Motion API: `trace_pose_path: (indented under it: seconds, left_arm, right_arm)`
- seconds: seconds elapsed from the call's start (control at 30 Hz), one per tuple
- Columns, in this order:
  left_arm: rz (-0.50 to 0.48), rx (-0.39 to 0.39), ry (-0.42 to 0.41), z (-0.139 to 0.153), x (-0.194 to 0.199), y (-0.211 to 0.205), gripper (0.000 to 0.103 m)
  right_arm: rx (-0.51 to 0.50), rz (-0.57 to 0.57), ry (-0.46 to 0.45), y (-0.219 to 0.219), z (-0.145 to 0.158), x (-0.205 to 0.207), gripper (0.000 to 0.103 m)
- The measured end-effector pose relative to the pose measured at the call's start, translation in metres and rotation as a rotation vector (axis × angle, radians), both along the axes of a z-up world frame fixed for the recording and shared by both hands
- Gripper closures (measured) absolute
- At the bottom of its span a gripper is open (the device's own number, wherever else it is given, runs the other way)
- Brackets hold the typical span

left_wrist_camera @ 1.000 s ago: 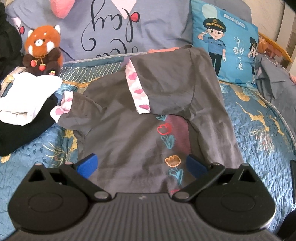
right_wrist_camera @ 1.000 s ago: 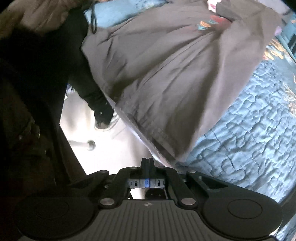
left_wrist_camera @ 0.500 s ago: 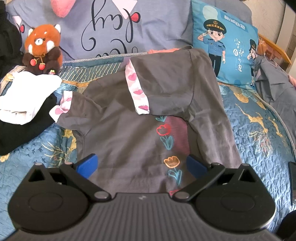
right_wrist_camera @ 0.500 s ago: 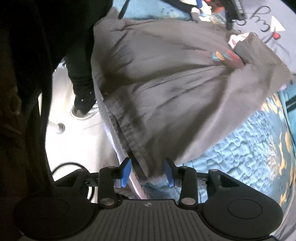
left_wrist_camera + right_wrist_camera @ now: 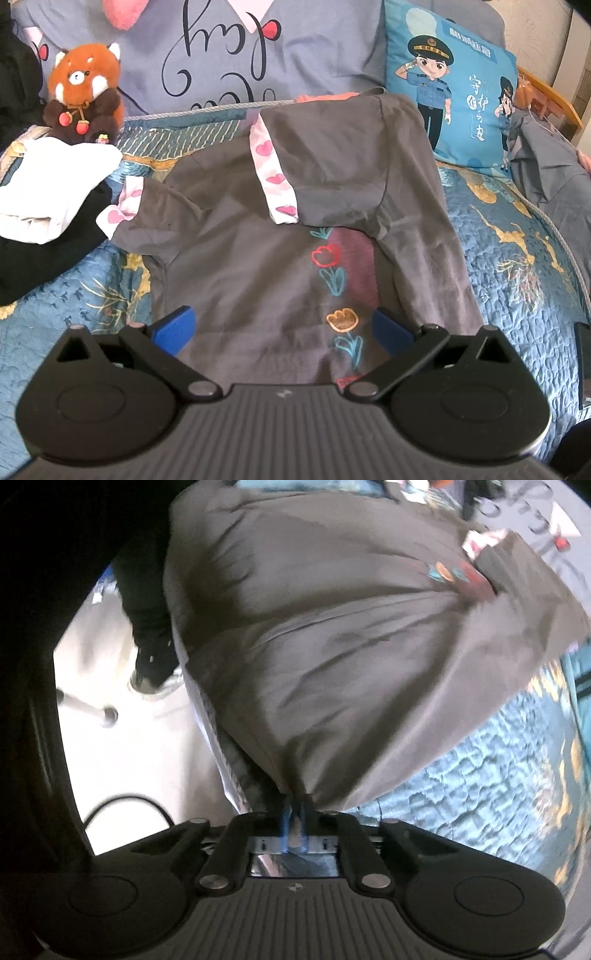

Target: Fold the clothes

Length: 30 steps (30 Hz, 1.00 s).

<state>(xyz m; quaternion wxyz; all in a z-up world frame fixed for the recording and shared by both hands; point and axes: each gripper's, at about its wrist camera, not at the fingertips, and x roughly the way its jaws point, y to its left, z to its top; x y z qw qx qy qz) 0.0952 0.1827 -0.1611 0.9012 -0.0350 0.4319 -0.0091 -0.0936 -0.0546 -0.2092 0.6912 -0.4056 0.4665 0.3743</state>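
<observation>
A grey T-shirt (image 5: 258, 266) with pink heart cuffs and a flower print lies on the blue quilt, its right sleeve folded across the chest. My left gripper (image 5: 282, 328) hovers open above the shirt's lower part, blue pads wide apart and holding nothing. In the right wrist view the same grey T-shirt (image 5: 351, 657) fills the frame. My right gripper (image 5: 294, 812) is shut on the shirt's hem corner at the bed's near edge, and the cloth bunches into the pinch.
A red panda plush (image 5: 83, 88), a white garment (image 5: 48, 184) on black clothes, and pillows (image 5: 454, 85) line the bed's far side. Blue quilt (image 5: 517, 258) shows to the right. The floor, a cable (image 5: 122, 805) and a person's shoe (image 5: 151, 679) lie off the bed edge.
My right gripper went from shut on nothing, to open around the hem, to shut on the hem corner. The left gripper stayed open and almost still over the shirt.
</observation>
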Motion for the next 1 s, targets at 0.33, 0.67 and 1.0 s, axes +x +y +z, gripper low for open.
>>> trace_pose_path:
  seconds: [0.33,0.67,1.0]
  left_arm:
    - [0.003,-0.004,0.002,0.000,0.000,0.000,0.000]
    - [0.054,0.008,0.000,0.001,0.001,0.011,0.000]
    - [0.443,-0.062,0.079,-0.006,0.019,0.131,0.000]
  right_arm:
    - [0.157,-0.124,0.182,-0.007,0.025,0.013,0.100]
    - [0.106,-0.172,0.291,-0.007,0.003,0.020,0.093]
    - [0.214,-0.184,0.207,-0.012,0.050,0.054,0.062]
